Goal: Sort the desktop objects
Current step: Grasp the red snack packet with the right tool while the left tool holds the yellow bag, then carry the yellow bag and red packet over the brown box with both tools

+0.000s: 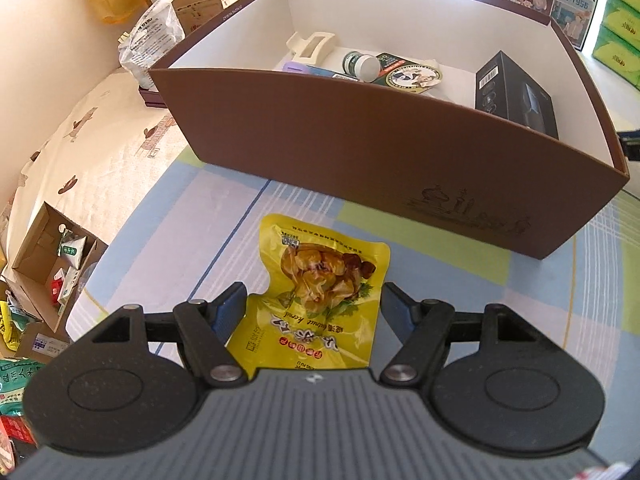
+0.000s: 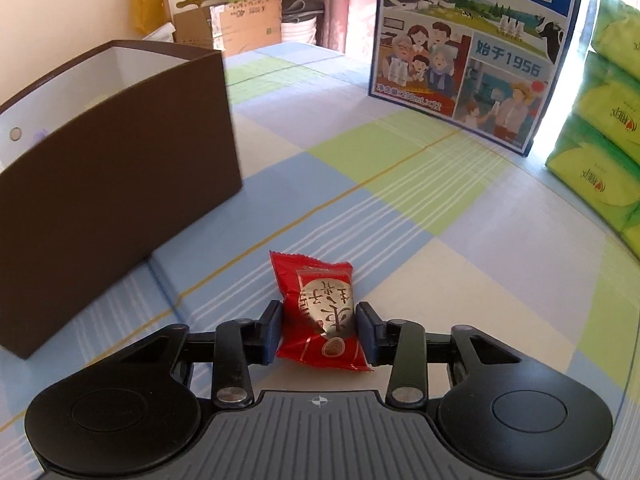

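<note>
A yellow snack packet [image 1: 320, 280] lies flat on the checked cloth just in front of the brown storage box [image 1: 360, 140]. My left gripper [image 1: 312, 306] is open, with a blue finger on either side of the packet's near half. Inside the box are a white hair clip [image 1: 312, 46], a small bottle [image 1: 362, 64] and a black carton [image 1: 516, 96]. In the right wrist view, my right gripper [image 2: 320, 332] is shut on a red sweet wrapper [image 2: 320, 312], both pads pressing its sides. The brown box [image 2: 120, 160] stands to its left.
A blue milk carton case [image 2: 472, 48] stands at the far right, with stacked green tissue packs [image 2: 608, 120] beside it. An open cardboard box [image 1: 48, 256] of small packets sits below the table edge at left. A clear plastic bag [image 1: 152, 40] lies behind the brown box.
</note>
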`<state>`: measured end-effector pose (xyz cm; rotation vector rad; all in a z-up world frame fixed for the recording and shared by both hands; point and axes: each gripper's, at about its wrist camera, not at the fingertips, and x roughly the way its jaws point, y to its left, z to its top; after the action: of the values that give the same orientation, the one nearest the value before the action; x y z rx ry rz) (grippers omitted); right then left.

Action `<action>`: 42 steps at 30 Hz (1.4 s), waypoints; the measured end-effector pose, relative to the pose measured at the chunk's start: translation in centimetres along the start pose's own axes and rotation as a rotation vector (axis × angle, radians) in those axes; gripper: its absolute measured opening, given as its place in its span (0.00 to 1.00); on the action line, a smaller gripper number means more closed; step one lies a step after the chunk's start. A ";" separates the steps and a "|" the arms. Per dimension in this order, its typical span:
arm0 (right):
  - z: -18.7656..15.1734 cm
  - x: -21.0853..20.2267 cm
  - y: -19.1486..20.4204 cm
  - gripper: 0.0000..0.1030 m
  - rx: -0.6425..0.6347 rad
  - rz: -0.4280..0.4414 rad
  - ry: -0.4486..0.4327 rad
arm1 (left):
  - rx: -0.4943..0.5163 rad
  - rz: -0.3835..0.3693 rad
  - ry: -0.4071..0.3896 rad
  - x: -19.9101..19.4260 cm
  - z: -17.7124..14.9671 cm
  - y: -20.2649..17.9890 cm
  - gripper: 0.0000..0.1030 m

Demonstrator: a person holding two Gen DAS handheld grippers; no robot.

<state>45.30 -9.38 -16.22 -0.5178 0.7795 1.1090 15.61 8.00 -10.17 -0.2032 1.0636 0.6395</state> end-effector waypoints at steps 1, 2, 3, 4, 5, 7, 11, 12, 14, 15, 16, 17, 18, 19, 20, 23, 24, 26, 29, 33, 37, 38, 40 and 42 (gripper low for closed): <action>-0.1 -0.2 0.2 0.34 -0.001 0.000 0.005 | 0.001 -0.004 -0.001 0.1 0.1 0.0 0.68; -0.3 -0.5 0.5 0.34 -0.004 -0.003 0.013 | 0.002 -0.007 -0.003 0.0 0.1 0.0 0.68; -0.5 -0.9 0.7 0.34 -0.006 -0.005 0.016 | 0.005 -0.010 -0.006 0.0 0.2 0.0 0.68; -0.6 -1.2 1.0 0.33 -0.008 -0.006 0.015 | 0.007 -0.015 -0.008 0.0 0.2 -0.1 0.68; -0.8 -1.7 1.3 0.33 -0.007 -0.005 0.013 | 0.010 -0.020 -0.011 -0.1 0.3 -0.1 0.68; -1.4 -2.5 1.6 0.32 -0.004 -0.004 0.014 | 0.017 -0.030 -0.014 -0.1 0.4 -0.2 0.68; -2.4 -4.3 2.6 0.32 -0.001 0.003 0.003 | 0.036 -0.049 -0.016 0.0 0.4 -0.7 0.68; -2.5 -4.8 2.7 0.32 0.003 0.004 0.000 | 0.037 -0.054 -0.018 -0.1 0.4 -0.8 0.68; -3.1 -5.8 3.1 0.31 0.019 0.011 -0.007 | 0.042 -0.065 -0.022 -0.2 0.4 -1.0 0.68; -3.3 -6.2 3.3 0.31 0.028 0.014 -0.008 | 0.045 -0.070 -0.026 -0.4 0.4 -1.1 0.68; -3.5 -6.6 3.5 0.31 0.037 0.019 -0.010 | 0.048 -0.075 -0.031 -0.5 0.4 -1.1 0.68; -3.7 -7.1 3.8 0.31 0.048 0.027 -0.014 | 0.049 -0.079 -0.034 -0.7 0.3 -1.1 0.68; -3.9 -7.6 4.0 0.31 0.059 0.034 -0.019 | 0.049 -0.082 -0.037 -0.9 0.3 -1.1 0.68; -4.1 -8.1 4.3 0.31 0.069 0.041 -0.024 | 0.048 -0.084 -0.041 -1.1 0.3 -1.1 0.68; -4.3 -8.6 4.6 0.31 0.081 0.050 -0.029 | 0.047 -0.088 -0.044 -1.3 0.2 -1.1 0.68; -4.7 -10.1 5.4 0.31 0.121 0.069 -0.045 | 0.045 -0.093 -0.059 -2.0 0.1 -0.8 0.68; -4.7 -10.6 5.7 0.31 0.129 0.076 -0.050 | 0.044 -0.094 -0.063 -2.3 0.1 -0.7 0.68; -4.8 -11.7 6.5 0.31 0.142 0.086 -0.061 | 0.040 -0.096 -0.075 -2.8 0.1 -0.4 0.68; -4.9 -13.2 7.5 0.31 0.157 0.104 -0.076 | 0.034 -0.102 -0.099 -3.8 0.1 0.1 0.68; -4.9 -15.2 9.2 0.31 0.168 0.129 -0.090 | 0.029 -0.118 -0.136 -5.3 0.3 0.8 0.68; -4.7 -16.6 11.1 0.31 0.164 0.155 -0.101 | 0.024 -0.135 -0.168 -6.6 0.7 1.5 0.68; -4.6 -16.9 11.6 0.31 0.166 0.160 -0.104 | 0.023 -0.140 -0.175 -6.9 0.8 1.7 0.68; -4.4 -17.3 12.4 0.31 0.168 0.169 -0.111 | 0.026 -0.143 -0.191 -7.6 1.2 2.2 0.68; -4.0 -17.5 13.1 0.31 0.172 0.173 -0.117 | 0.029 -0.147 -0.207 -8.2 1.5 2.6 0.68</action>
<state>27.95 -17.68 -5.12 -0.2414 0.8196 1.2078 12.62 7.58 -2.00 -0.1835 0.8502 0.5006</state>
